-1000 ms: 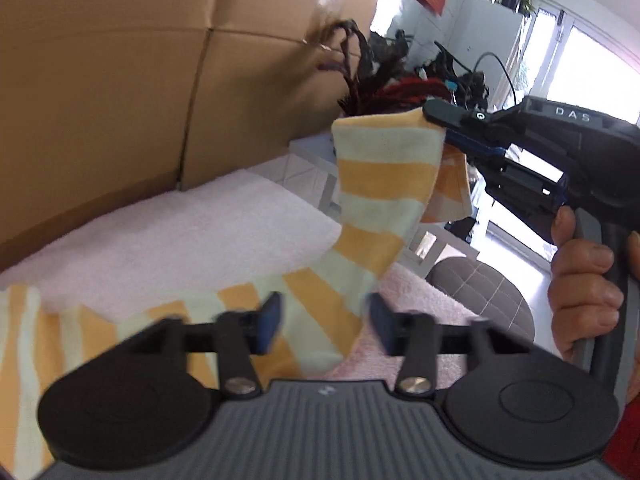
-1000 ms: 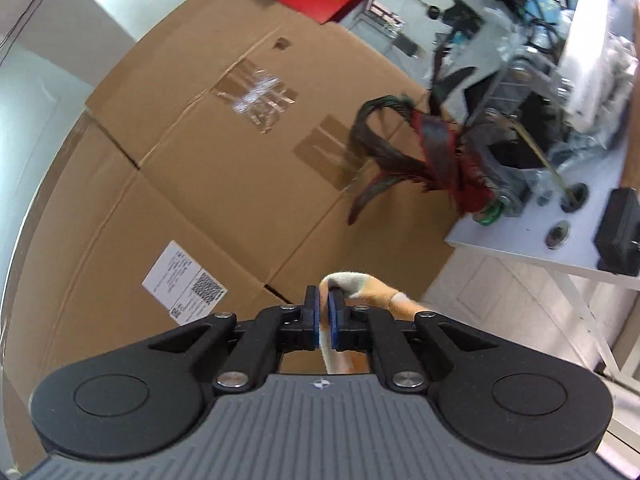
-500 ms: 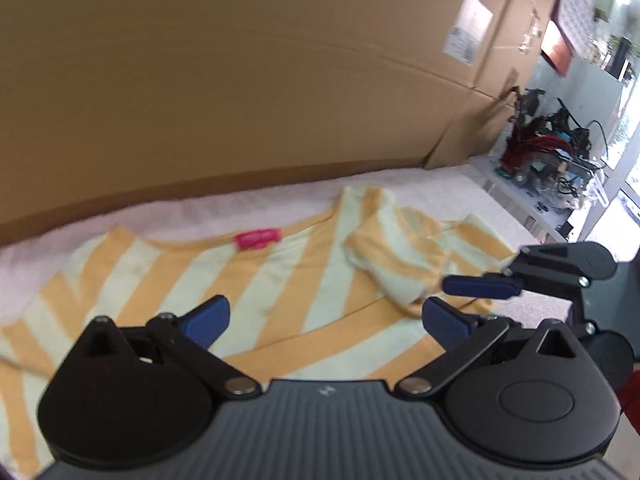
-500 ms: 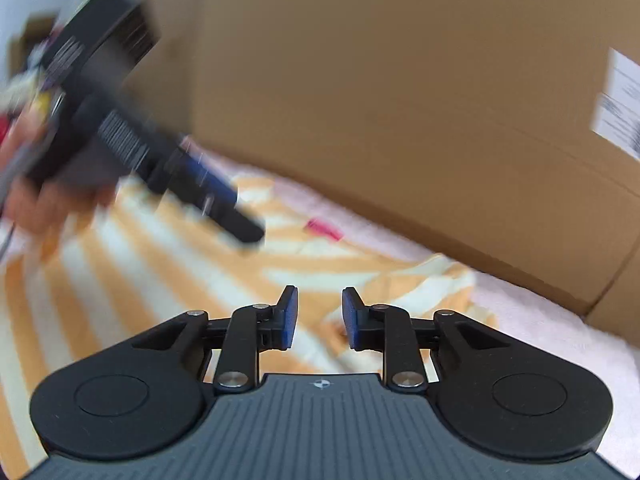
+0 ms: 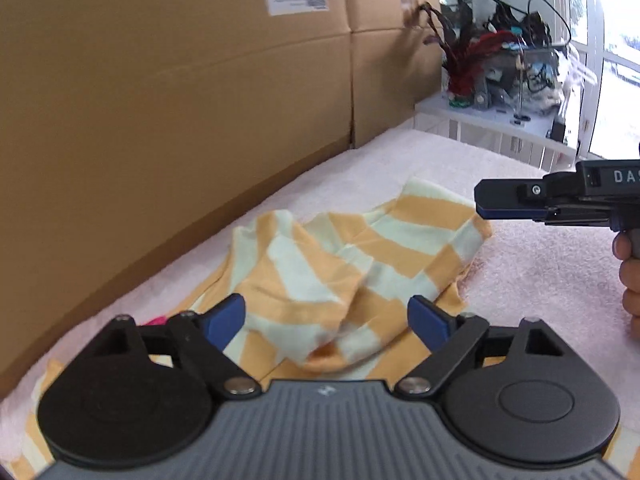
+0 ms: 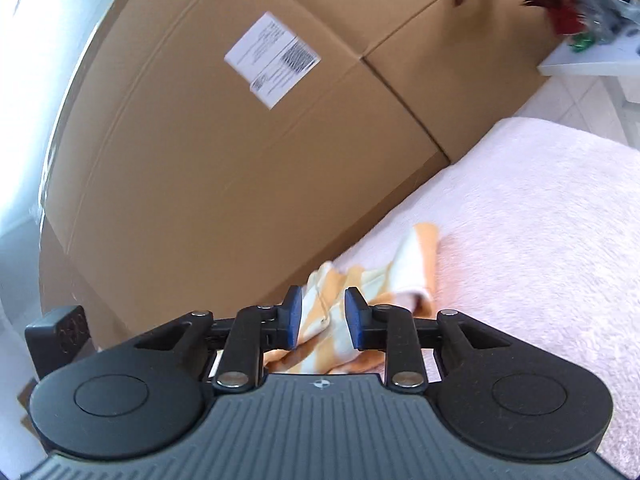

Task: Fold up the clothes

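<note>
A yellow and pale-green striped shirt [image 5: 352, 256] lies rumpled on the pink towel-covered surface [image 5: 532, 280], one part folded back over the rest. My left gripper [image 5: 326, 322] hovers just over its near side; the jaws are wide and closing, and the pads touch no cloth. My right gripper [image 5: 486, 202], held by a hand [image 5: 630, 276], floats level at the shirt's right edge. In the right wrist view this gripper [image 6: 324, 318] has a narrow, opening gap. The shirt [image 6: 412, 268] shows beyond its fingers, not pinched.
Large cardboard boxes [image 5: 180, 120] form a wall along the far side of the surface. A white table [image 5: 492, 120] with cables and red-black clutter stands at the back right. Bare pink towel [image 6: 540, 220] stretches right of the shirt.
A second ago my right gripper held the shirt's sleeve up in the air, shut on it. It has let go, and the sleeve lies folded over the shirt. Both grippers have shifted.
</note>
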Tool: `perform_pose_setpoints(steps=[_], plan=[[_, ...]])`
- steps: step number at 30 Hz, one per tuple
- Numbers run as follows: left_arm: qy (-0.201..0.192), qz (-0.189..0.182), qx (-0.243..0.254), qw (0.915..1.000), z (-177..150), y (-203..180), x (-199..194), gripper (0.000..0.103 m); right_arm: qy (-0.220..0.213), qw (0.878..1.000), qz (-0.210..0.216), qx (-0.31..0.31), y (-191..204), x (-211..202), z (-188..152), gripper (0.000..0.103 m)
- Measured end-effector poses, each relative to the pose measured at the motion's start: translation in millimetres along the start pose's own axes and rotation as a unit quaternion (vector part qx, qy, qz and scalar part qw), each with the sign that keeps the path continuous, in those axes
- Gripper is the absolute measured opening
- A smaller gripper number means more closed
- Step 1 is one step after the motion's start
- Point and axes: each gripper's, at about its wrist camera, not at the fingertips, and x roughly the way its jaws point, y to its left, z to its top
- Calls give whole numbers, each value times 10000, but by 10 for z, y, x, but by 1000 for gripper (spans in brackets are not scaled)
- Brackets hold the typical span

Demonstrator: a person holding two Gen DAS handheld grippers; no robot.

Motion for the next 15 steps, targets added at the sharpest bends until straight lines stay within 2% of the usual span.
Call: perform_pose_setpoints(steps=[3, 5, 6, 7, 11, 13, 15], plan=[[98, -32, -23, 9999, 72, -45, 190, 76, -33, 9997, 145, 216, -66, -27, -35, 29], [145, -102, -166, 9997, 95, -8, 270, 56, 36, 9995, 170, 265, -74, -16, -35, 29], [169, -137, -237, 9995, 107, 11, 310, 40, 68, 9994, 186, 297, -81, -10, -36, 29], [189, -165, -305, 9992, 114, 31, 347, 36, 90, 9990, 218, 368, -104, -2, -36, 30], [103, -168, -405, 9990, 46, 114, 333, 38, 42, 9964, 407, 741, -180, 35, -21, 32], [103, -146, -318, 9993, 44, 99, 310, 25, 7, 9944, 428, 962, -236, 37, -19, 34], [60, -234, -220, 9995, 45, 71, 248, 28, 31, 9916, 482, 1203, -296, 48, -13, 34]])
